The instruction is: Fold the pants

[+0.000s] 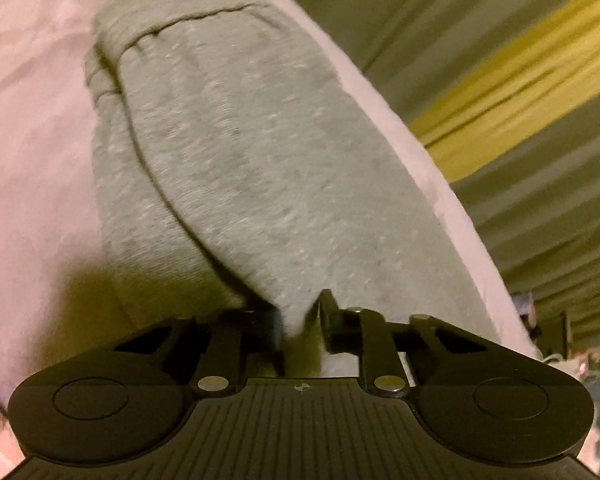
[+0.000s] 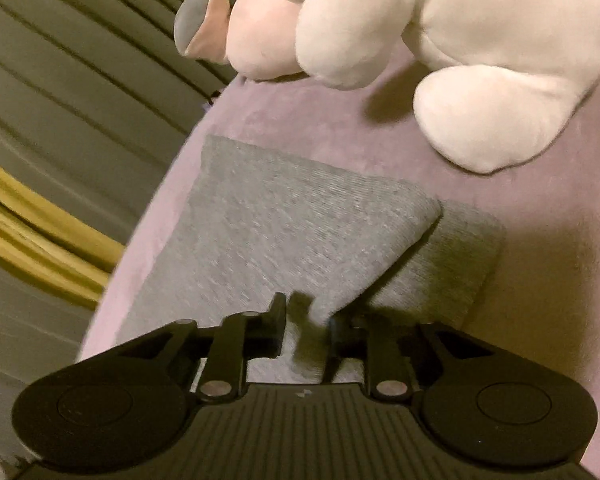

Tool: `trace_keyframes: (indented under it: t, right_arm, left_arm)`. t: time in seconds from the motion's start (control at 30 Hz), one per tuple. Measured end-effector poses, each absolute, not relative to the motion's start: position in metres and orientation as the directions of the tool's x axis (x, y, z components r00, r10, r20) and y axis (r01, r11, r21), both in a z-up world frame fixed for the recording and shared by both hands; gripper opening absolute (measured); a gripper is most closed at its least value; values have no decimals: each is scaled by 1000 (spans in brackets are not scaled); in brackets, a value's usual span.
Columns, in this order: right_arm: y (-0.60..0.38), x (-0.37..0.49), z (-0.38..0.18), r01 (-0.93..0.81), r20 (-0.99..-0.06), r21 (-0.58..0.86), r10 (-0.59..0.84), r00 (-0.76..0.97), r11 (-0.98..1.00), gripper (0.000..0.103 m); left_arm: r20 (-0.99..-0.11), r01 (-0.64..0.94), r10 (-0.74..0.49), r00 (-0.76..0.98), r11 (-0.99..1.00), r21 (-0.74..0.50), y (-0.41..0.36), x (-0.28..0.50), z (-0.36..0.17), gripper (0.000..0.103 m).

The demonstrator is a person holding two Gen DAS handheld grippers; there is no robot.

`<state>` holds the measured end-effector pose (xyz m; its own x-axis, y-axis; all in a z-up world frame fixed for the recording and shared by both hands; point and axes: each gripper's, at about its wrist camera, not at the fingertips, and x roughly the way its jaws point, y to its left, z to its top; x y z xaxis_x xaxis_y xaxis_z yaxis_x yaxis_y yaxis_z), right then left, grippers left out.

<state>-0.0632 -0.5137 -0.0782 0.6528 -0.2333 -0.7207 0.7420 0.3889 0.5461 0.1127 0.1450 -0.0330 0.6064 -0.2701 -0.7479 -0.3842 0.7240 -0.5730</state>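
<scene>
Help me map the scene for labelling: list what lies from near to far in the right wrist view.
Right gripper, shut on a fold of the grey knit pants → pink bed cover → white and pink plush toy.

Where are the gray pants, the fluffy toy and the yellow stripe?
gray pants (image 1: pixel 236 152): left wrist view, middle of cloth.
fluffy toy (image 2: pixel 452 40): right wrist view, its body.
yellow stripe (image 1: pixel 512 92): left wrist view, mid-band.

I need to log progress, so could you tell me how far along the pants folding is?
Done: the grey pants already lie doubled on the pink cover. In hand: the left claw and right claw each pinch a fabric edge. Left: laying that edge down, letting go.
</scene>
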Motion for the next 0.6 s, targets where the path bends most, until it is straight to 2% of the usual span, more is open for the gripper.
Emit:
trace_keyframes:
  t: [0.17, 0.4, 0.5, 0.6]
  right_arm:
    - [-511, -53, -62, 756, -752, 476, -238, 615, 449, 5]
    - [-515, -88, -15, 635, -594, 659, -239, 768, 402, 5]
    - [-512, -104, -9, 647, -599, 621, -263, 756, 444, 5]
    - [-512, -106, -30, 700, -680, 543, -246, 690, 464, 6]
  left_arm:
    - [-689, -314, -309, 656, 718, -621, 155, 105, -3, 14]
    - [-573, -231, -344, 744, 672, -703, 165, 75, 35, 12]
    - [-596, -225, -310, 740, 721, -655, 169, 61, 31, 12]
    - [-708, -311, -233, 667, 777, -548, 172, 57, 3, 16]
